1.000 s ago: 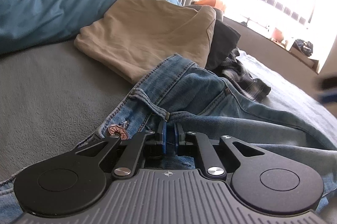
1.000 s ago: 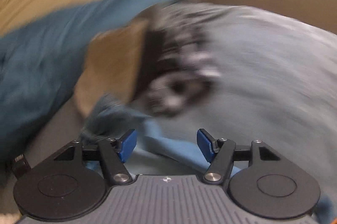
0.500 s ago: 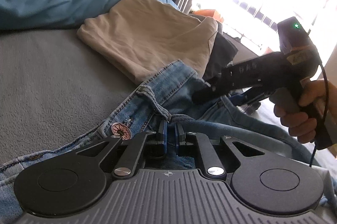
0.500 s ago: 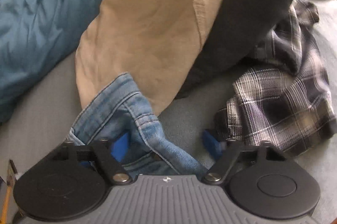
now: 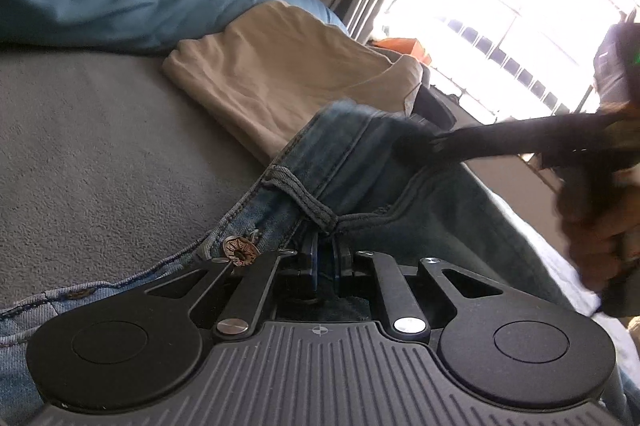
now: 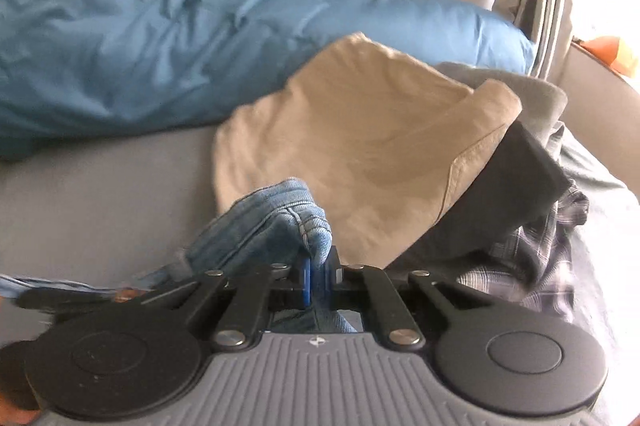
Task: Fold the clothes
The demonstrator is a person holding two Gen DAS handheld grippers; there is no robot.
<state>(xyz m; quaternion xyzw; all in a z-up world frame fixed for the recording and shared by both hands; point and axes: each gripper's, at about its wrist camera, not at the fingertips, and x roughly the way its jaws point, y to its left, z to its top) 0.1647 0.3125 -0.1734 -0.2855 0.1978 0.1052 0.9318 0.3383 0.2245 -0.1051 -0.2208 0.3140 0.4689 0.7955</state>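
The jeans [image 5: 360, 161] lie on the grey bed [image 5: 100, 153], their waistband just against a folded tan garment [image 6: 360, 129]. The left gripper [image 5: 325, 260] is pinched narrow on the waistband beside the belt loop and copper button [image 5: 239, 250]. The right gripper [image 6: 318, 276] is closing on the band's far corner, denim between its jaws. This looks like the gathering step before a fold. Next, I'd guess, both ends need lifting together and drawing taut, clear of the plaid shirt [image 6: 532, 266].
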